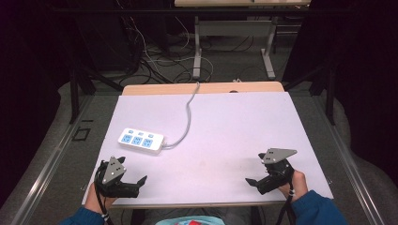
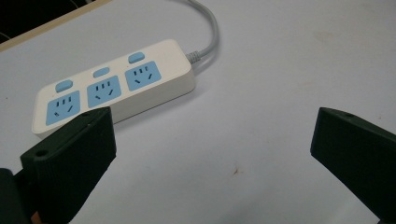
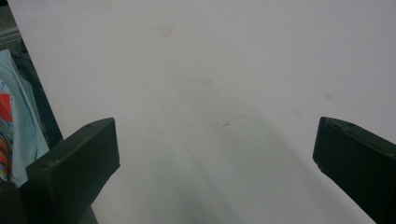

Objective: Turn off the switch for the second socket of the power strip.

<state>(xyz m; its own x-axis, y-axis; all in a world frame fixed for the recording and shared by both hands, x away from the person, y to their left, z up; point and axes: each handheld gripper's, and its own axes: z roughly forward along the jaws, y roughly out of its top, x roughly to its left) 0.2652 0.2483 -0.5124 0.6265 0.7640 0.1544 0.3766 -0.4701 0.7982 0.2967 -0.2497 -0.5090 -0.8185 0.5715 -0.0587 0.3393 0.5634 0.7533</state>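
Note:
A white power strip (image 1: 141, 140) with three blue sockets lies on the left half of the white table top (image 1: 225, 122); its grey cord (image 1: 188, 112) runs off the far edge. My left gripper (image 1: 136, 183) hovers near the front left corner, open, with nothing between its jaws. In the left gripper view the power strip (image 2: 116, 86) sits just beyond the left jaw, its cord (image 2: 210, 32) curving away. My right gripper (image 1: 253, 183) is at the front right, open and empty, over bare table (image 3: 224, 84).
A wooden table edge (image 1: 202, 88) shows behind the white top. Beyond it are another desk's metal legs (image 1: 197, 51) and tangled cables (image 1: 150, 56) on the floor. A person's light blue clothing (image 3: 14, 116) shows past the table's front edge.

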